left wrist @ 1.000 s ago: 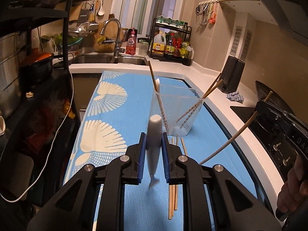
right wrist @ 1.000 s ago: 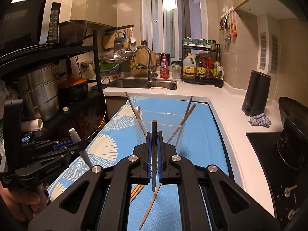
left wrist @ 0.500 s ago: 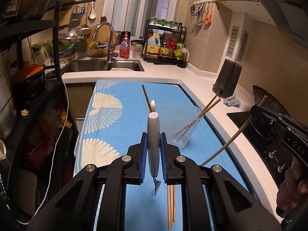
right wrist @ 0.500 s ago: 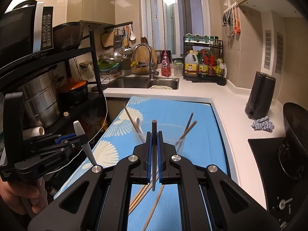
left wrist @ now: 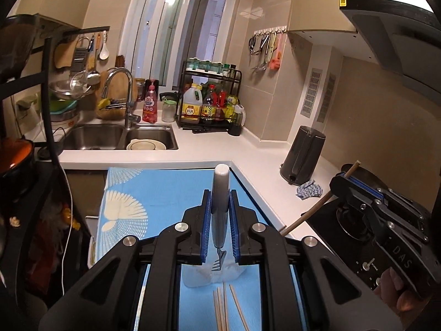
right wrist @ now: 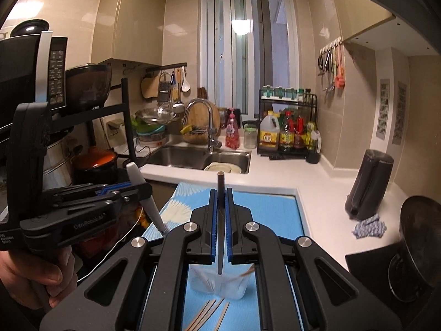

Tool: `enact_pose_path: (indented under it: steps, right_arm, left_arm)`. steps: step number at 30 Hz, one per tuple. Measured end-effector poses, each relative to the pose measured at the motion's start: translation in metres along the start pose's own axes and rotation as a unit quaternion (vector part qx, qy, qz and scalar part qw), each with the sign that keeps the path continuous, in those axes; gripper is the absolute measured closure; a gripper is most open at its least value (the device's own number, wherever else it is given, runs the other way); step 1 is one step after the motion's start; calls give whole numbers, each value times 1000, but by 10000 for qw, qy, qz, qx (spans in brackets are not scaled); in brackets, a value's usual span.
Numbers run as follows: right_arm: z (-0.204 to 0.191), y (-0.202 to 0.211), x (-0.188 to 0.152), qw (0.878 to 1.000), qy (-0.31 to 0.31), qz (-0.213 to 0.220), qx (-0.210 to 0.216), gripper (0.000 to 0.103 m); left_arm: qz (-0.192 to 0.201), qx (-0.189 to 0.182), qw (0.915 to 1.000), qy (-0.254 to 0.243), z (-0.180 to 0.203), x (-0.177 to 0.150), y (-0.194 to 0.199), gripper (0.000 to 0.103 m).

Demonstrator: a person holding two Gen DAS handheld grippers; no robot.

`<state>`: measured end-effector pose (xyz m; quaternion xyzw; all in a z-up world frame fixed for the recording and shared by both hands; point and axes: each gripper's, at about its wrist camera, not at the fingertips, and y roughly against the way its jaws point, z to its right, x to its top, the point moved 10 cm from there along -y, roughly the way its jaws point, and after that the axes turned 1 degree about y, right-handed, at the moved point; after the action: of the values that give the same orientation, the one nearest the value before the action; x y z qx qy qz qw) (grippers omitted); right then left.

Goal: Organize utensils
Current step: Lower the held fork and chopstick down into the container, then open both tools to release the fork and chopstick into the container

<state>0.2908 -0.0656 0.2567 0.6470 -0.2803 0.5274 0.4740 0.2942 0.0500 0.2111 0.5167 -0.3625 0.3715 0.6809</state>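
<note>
My left gripper (left wrist: 219, 215) is shut on a white-handled fork (left wrist: 220, 190), tines down, above a clear plastic cup (left wrist: 198, 277) on the blue mat (left wrist: 165, 193). My right gripper (right wrist: 220, 215) is shut on a wooden chopstick (right wrist: 220, 220), held upright over the same cup (right wrist: 220, 287), which holds a few utensils. Several loose chopsticks (left wrist: 224, 311) lie on the mat in front of the cup, also in the right wrist view (right wrist: 209, 314). The right gripper (left wrist: 344, 182) shows at right in the left view; the left gripper (right wrist: 132, 190) at left in the right view.
A sink (left wrist: 110, 135) with a bowl lies beyond the mat. A condiment rack (left wrist: 212, 104) stands at the back. A dark kettle (left wrist: 303, 154) and a cloth (left wrist: 308, 190) sit on the white counter. A stove (left wrist: 358, 220) is at right, a shelf (right wrist: 82, 138) with pots at left.
Both grippers have risen and come closer over the cup, which now shows low between the fingers. Both still hold their utensils.
</note>
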Motion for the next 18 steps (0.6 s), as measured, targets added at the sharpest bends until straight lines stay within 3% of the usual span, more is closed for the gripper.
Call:
enact_pose_path:
  steps: [5,11,18]
  right_arm:
    - [13,-36,-11,9999,-66,-122,-59,98]
    - [18,-71,-48,9992,-64,-385,-72,98]
    - [21,-103,-99,9951,-94,-978,-76,97]
  left_arm:
    - [-301,34,9995,-52,-4,-16,-46,90]
    - [-568,128,9981,-175,-17,-45,-91,90]
    - [-981,252,9943,-320,-25,-76,-122,90]
